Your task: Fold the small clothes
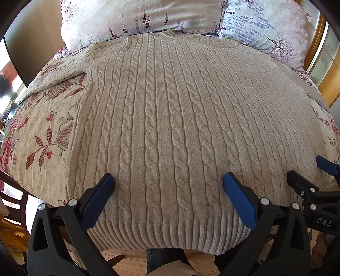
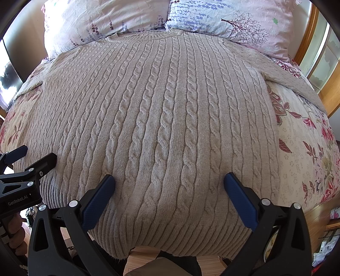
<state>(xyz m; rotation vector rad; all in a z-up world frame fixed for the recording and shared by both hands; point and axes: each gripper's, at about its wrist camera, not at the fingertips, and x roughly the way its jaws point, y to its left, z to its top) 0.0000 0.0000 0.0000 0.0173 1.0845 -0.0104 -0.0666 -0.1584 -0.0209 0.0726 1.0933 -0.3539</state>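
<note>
Since it lies spread flat and face-up on the floral bedspread, hem toward the near edge of the bed and neckline up against the two pillows, the beige cable-knit sweater reads as not yet folded.

Item: sweater, thick knit, raised cable columns running hem to collar, ribbed hem hanging slightly over the bed's edge. Sleeves angled outward to either side — the one at the left edge shows in the left wrist view, the other in the right wrist view.

Handling, as judged: soft, limp, moderately heavy for a garment; will sag and stretch if lifted by one point; not slippery, the knit gives pads good purchase; loops may snag.

Where to take hold: ribbed hem corners or the shoulder seams, pinching both layers together — the sleeves first, likely.

Left gripper: jaws spread wide, empty, poised over the lower body of the sweater. Right gripper: likewise wide apart, nothing between its pads, just beside the left.
</note>
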